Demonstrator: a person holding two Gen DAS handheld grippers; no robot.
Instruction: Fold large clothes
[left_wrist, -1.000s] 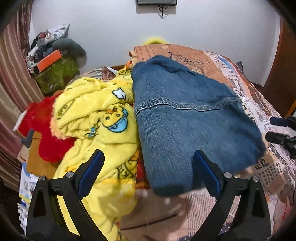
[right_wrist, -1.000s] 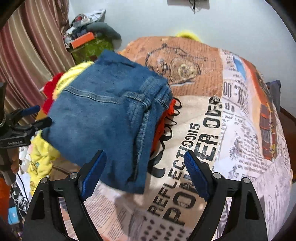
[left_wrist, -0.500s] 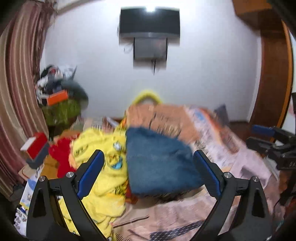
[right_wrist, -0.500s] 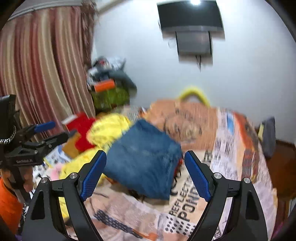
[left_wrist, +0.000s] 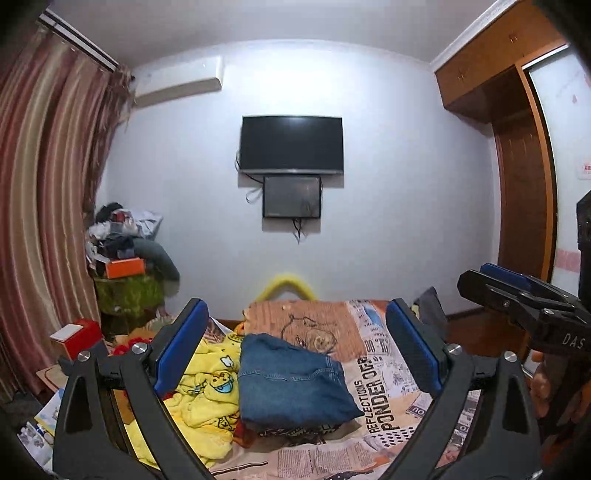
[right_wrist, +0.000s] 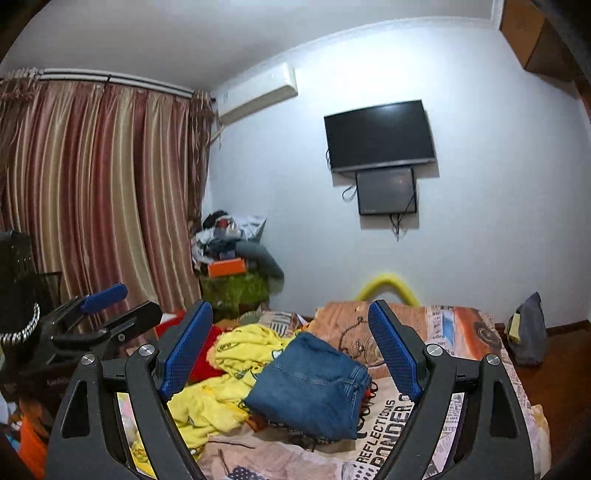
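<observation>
Folded jeans (left_wrist: 295, 380) are laid mid-bed, on a printed sheet (left_wrist: 384, 387), touching a yellow blanket (left_wrist: 207, 395) toward the bed's left edge. Left gripper (left_wrist: 295, 354) & right gripper (right_wrist: 291, 350) are held above the near edge, jaws spread wide, nothing gripped.

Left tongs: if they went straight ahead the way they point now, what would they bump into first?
Probably nothing soon. The left tongs point almost level, open and empty, above the folded jeans on the bed. Their line seems to run to the far wall, though depth is hard to judge.
</observation>
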